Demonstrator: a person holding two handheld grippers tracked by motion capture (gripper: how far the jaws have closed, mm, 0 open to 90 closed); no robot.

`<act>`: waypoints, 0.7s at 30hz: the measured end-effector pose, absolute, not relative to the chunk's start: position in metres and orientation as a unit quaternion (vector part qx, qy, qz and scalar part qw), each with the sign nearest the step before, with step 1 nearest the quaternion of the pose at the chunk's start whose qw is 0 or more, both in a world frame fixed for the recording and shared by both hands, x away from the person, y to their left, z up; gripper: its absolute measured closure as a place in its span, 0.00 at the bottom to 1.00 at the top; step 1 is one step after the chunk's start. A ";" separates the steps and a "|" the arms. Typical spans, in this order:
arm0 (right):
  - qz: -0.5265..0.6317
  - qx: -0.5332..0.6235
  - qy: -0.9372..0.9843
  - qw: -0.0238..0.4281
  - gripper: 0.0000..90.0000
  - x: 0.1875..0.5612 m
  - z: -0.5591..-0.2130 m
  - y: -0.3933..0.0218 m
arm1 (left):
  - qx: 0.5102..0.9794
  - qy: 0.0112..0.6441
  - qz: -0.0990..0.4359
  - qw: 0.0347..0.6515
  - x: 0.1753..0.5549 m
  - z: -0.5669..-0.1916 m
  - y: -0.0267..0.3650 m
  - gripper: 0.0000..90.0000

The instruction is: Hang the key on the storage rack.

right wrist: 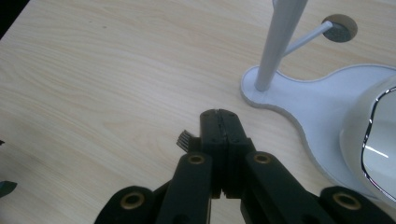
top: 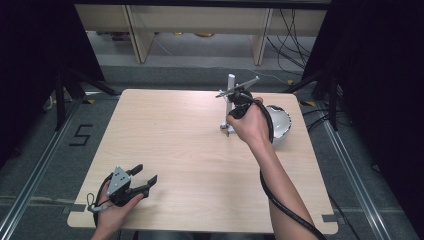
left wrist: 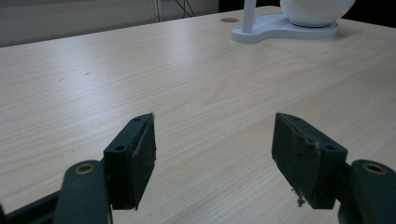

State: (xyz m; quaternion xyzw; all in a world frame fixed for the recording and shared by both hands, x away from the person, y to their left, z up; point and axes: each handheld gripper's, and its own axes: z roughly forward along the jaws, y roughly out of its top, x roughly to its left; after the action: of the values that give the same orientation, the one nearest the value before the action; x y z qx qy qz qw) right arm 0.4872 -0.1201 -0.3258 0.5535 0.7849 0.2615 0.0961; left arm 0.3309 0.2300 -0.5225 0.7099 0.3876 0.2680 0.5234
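We find the right gripper [right wrist: 218,116] clenched on nothing, poised just beside the white stand's post [right wrist: 280,42], whose base [right wrist: 317,107] carries a white bowl [top: 280,122]. The left gripper [left wrist: 212,154] rests released near the table [top: 190,150] edge. We judge the approach underway; next, the jaws must open around the post.

Both forearms are bare, no sleeves. Each black tool [top: 143,179] has brass-ringed pivots; the left carries a grey three-cornered plate; a thick black cable trails from the right tool [top: 227,131].
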 end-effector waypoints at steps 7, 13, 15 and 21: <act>0.273 0.541 0.788 0.109 1.00 0.493 -0.318 -0.110 | 0.709 0.390 0.269 0.522 0.331 -0.522 0.230 0.34; 0.290 0.522 0.792 0.125 1.00 0.497 -0.312 -0.103 | 0.711 0.390 0.266 0.522 0.331 -0.522 0.230 0.34; 0.297 0.506 0.799 0.133 1.00 0.501 -0.313 -0.104 | 0.708 0.391 0.265 0.525 0.331 -0.522 0.231 0.34; 0.318 0.502 0.792 0.139 1.00 0.505 -0.309 -0.102 | 0.709 0.389 0.265 0.525 0.331 -0.522 0.231 0.34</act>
State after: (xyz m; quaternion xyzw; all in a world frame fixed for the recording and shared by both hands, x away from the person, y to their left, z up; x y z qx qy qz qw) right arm 0.5052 -0.1018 -0.3094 0.5024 0.7919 0.3183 0.1386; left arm 0.3314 0.2309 -0.5225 0.7086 0.3894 0.2649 0.5254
